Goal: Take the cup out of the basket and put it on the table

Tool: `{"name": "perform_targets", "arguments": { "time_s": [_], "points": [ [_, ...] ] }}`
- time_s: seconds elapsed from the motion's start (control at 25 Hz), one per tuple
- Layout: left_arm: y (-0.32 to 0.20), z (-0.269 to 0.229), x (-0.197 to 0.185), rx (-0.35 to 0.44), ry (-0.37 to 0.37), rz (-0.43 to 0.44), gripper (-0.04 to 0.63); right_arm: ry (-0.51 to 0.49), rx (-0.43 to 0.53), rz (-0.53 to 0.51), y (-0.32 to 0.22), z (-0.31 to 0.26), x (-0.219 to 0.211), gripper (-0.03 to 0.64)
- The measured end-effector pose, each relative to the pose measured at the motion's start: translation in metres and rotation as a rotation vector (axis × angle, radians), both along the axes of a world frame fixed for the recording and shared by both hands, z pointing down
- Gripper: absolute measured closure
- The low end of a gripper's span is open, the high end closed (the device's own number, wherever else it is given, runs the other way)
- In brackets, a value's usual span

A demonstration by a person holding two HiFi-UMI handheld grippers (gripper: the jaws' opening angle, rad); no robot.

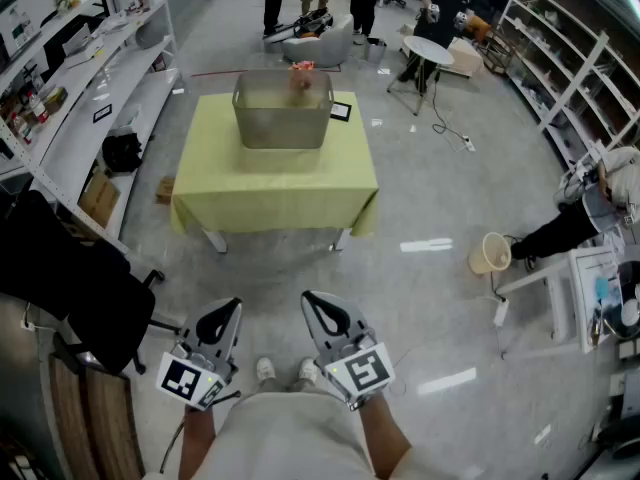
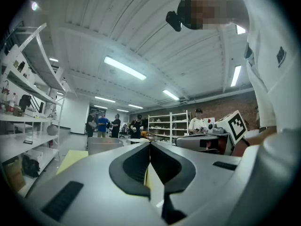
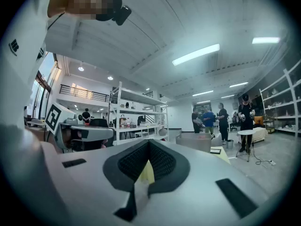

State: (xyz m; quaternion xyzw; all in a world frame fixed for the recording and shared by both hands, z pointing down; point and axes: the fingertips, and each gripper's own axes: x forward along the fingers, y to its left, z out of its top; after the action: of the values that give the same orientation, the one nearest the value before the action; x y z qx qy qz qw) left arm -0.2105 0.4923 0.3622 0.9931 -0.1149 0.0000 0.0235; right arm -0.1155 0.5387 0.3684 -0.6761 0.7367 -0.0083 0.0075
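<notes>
My left claw (image 1: 222, 316) and my right claw (image 1: 322, 310) are both shut tight and hold nothing. The cup (image 1: 300, 80) sits in the basket (image 1: 282, 130) on the table (image 1: 275, 186), far from both.

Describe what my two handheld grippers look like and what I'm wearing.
Both the left gripper and right gripper have pale grey bodies with black pads tapering to a point. Each carries a cube with black-and-white square markers. You wear a light shirt and white shoes.
</notes>
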Motion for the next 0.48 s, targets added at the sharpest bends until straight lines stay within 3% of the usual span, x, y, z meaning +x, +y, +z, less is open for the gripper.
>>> {"name": "perform_targets", "arguments": {
  "time_s": [0.24, 0.48],
  "points": [
    [-0.003, 0.001, 0.003, -0.002, -0.009, -0.005, 0.586, 0.003, -0.009, -0.001, -0.002, 0.002, 0.002, 0.607],
    [0.0, 0.003, 0.01, 0.002, -0.021, -0.01, 0.585, 0.007, 0.061, -0.012, 0.003, -0.008, 0.006, 0.606]
  ]
}}
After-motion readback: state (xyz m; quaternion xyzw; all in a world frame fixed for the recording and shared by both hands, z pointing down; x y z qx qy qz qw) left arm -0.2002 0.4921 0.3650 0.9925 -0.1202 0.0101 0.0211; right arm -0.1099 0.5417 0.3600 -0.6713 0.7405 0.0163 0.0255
